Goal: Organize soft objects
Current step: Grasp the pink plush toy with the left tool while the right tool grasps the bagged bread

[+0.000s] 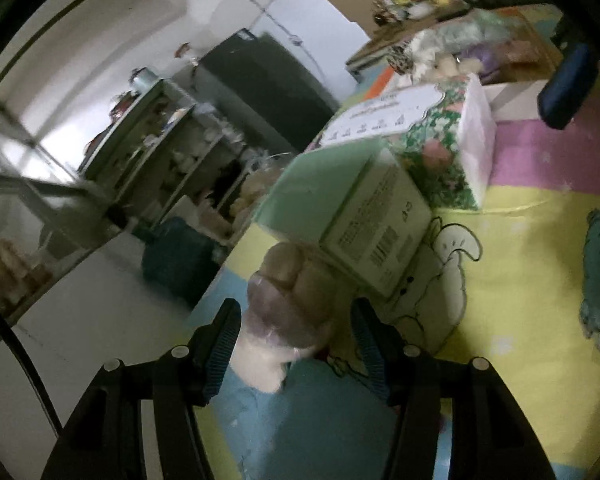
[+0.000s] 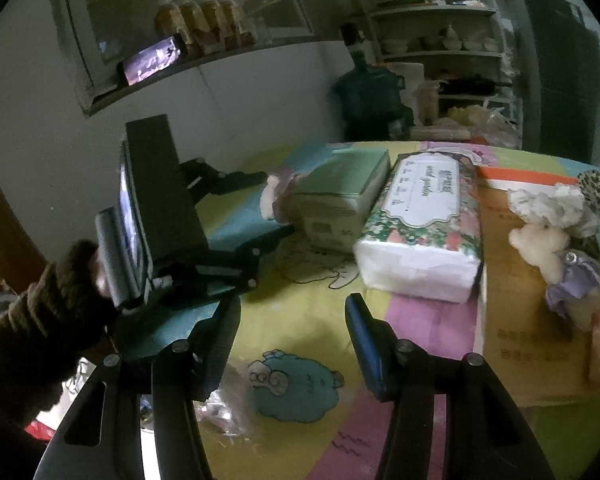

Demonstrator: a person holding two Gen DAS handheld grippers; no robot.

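Left claw (image 1: 296, 334) fingers sit closest to the lens, spread wide around a small plush toy (image 1: 290, 300) (pale cream and mauve, blurred); gaps show on both sides, pads not pressing, so nothing is gripped. Right claw (image 2: 292, 330) is likewise wide open and empty, hanging over bare table.

Largest first:
- table (image 2: 320, 320), covered in a cartoon-print cloth of yellow, pink and blue bands. Its far edge runs just behind the boxes; in the left wrist view the near-left edge drops to the floor right beside the plush. Open room: the yellow and pink stretch in front of the right claw.
- cardboard sheet (image 2: 516, 320) on the right side of the table, faint print I can't read.
- floral tissue pack (image 2: 424, 232), lying flat, white end toward the right camera. Scroll label with cursive writing, too blurred to read.
- green box (image 2: 340, 200), touching the tissue pack's left side. Barcode and fine print on its end panel, unreadable.
- pile of soft toys (image 2: 560, 240) on the cardboard: cream bear, lilac piece, white fluffy one, leopard-print item.
- plush toy sits just left of the green box, against its corner.

A brown sleeve (image 2: 56, 304) holds the left gripper's handle at the table's left edge.
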